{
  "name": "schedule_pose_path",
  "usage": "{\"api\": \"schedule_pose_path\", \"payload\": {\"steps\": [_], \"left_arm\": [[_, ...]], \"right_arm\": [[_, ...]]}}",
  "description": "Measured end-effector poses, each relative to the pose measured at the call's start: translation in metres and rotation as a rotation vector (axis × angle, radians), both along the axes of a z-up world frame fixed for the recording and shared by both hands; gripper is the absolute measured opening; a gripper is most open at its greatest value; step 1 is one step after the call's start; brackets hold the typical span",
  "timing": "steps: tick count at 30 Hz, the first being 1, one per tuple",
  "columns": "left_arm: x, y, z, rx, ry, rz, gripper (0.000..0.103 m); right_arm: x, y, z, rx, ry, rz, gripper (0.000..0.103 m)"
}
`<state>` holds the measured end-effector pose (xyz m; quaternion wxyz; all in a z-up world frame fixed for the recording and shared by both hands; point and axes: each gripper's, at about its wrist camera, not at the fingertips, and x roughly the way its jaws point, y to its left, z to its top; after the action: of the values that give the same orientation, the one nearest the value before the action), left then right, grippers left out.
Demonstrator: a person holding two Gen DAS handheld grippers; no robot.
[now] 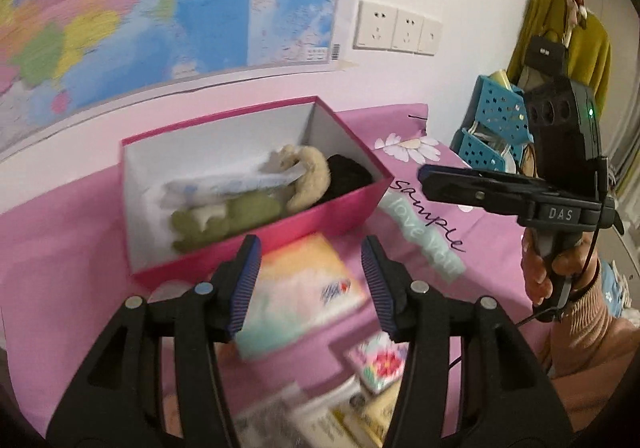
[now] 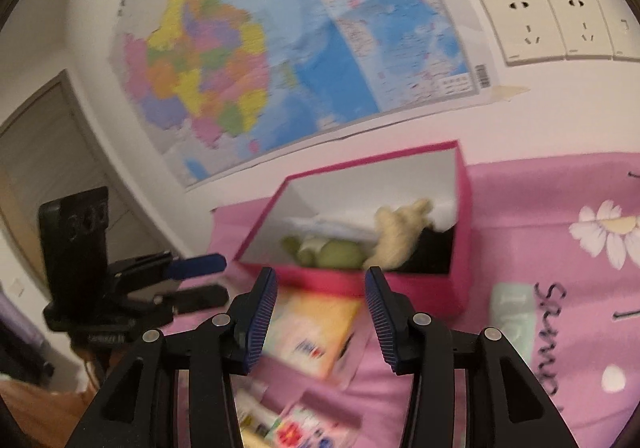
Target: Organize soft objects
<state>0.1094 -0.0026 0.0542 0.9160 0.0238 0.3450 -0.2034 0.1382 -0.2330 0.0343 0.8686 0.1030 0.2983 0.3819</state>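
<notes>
Grippers both empty, your left gripper point(image 1: 311, 280) and right gripper point(image 2: 321, 314) jaws wide, near the pink box point(image 1: 256, 240) holding plush toys point(image 1: 308, 176).

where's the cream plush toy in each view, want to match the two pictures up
Left wrist view: the cream plush toy lies in the right part of the pink box, left of centre in the picture, beyond the left gripper.
Right wrist view: the toy is in the same box, just right of centre, above the right gripper.
Shared landmark: the wall map behind the box.
</notes>
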Motion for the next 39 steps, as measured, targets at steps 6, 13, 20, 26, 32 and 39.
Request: {"api": "schedule_pose_path", "payload": {"steps": [6, 13, 20, 26, 32, 39], "left_arm": [[-0.028, 0.025, -0.022, -0.016, 0.035, 0.057, 0.054], [-0.053, 0.061, -0.059, -0.014, 0.106, 0.176, 0.054], [-0.07, 0.119, -0.082, -0.047, 0.165, 0.331, 0.054], [-0.078, 0.149, -0.108, -0.077, 0.23, 0.375, 0.054], [-0.075, 0.154, -0.132, -0.132, 0.294, 0.326, 0.054], [-0.076, 0.146, -0.139, -0.138, 0.297, 0.256, 0.054]], "right_arm": [[-0.031, 0.008, -0.018, -0.031, 0.029, 0.045, 0.047], [-0.053, 0.023, -0.049, -0.049, 0.11, 0.103, 0.047], [-0.06, 0.082, -0.054, -0.102, 0.129, 0.267, 0.047], [-0.045, 0.148, -0.071, -0.18, 0.179, 0.387, 0.047], [-0.031, 0.207, -0.1, -0.28, 0.225, 0.413, 0.047], [-0.019, 0.236, -0.124, -0.306, 0.28, 0.378, 0.046]]}}
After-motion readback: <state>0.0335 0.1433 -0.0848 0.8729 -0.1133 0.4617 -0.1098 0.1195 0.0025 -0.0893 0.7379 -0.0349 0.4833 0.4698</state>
